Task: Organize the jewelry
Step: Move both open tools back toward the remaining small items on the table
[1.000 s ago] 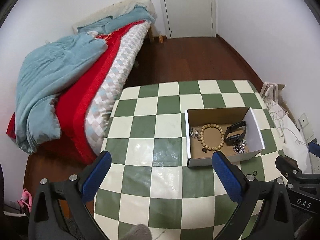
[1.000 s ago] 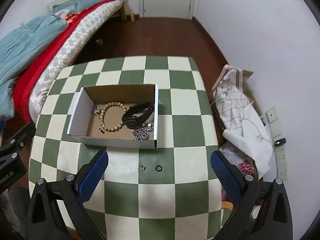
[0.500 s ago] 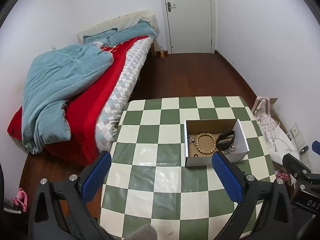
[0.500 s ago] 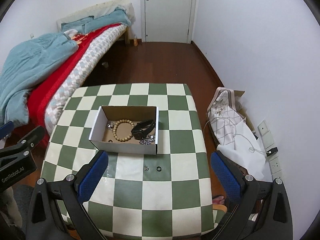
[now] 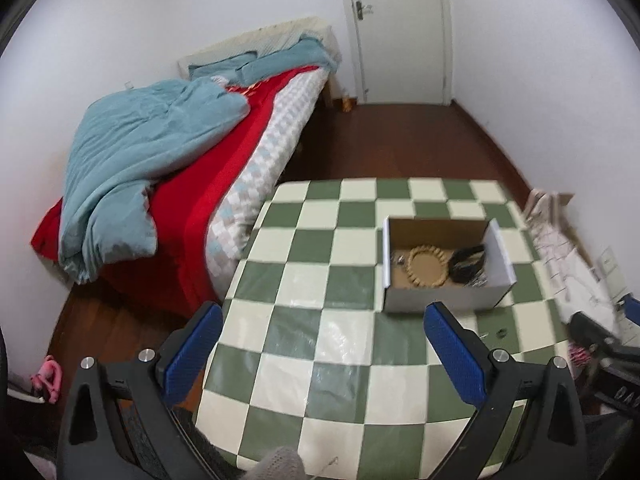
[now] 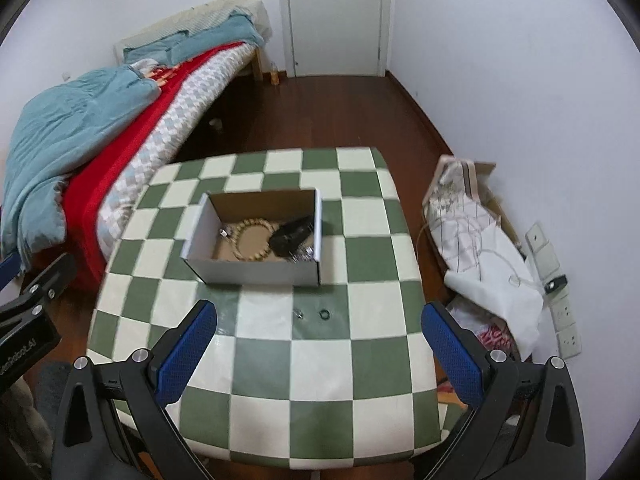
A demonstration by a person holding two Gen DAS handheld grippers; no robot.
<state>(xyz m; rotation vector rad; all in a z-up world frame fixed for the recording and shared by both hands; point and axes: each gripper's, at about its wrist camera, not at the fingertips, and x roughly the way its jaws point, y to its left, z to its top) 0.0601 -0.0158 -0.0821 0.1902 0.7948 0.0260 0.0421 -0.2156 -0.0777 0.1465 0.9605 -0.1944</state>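
A small cardboard box (image 6: 256,268) (image 5: 444,300) stands on the green-and-white checked table (image 6: 320,364) (image 5: 312,344). Inside it lie a wooden bead bracelet (image 6: 253,238) (image 5: 426,266), a black watch band (image 6: 291,234) (image 5: 467,261) and a silvery chain (image 6: 302,255). On the table in front of the box rest a small black ring (image 6: 324,314) (image 5: 500,334) and a tiny metal piece (image 6: 298,313). My left gripper (image 5: 324,344) and right gripper (image 6: 320,344) both hang open and empty, high above the table's near edge.
A bed (image 6: 120,120) with red sheet and blue duvet runs along the left. Bags and white cloth (image 6: 476,240) lie on the floor right of the table, by wall sockets (image 6: 560,308). A closed door (image 6: 336,16) stands at the far wall. Dark wooden floor lies beyond.
Both grippers have risen and pulled back from the table, so the box looks smaller and more of the room shows. Nothing on the table moved.
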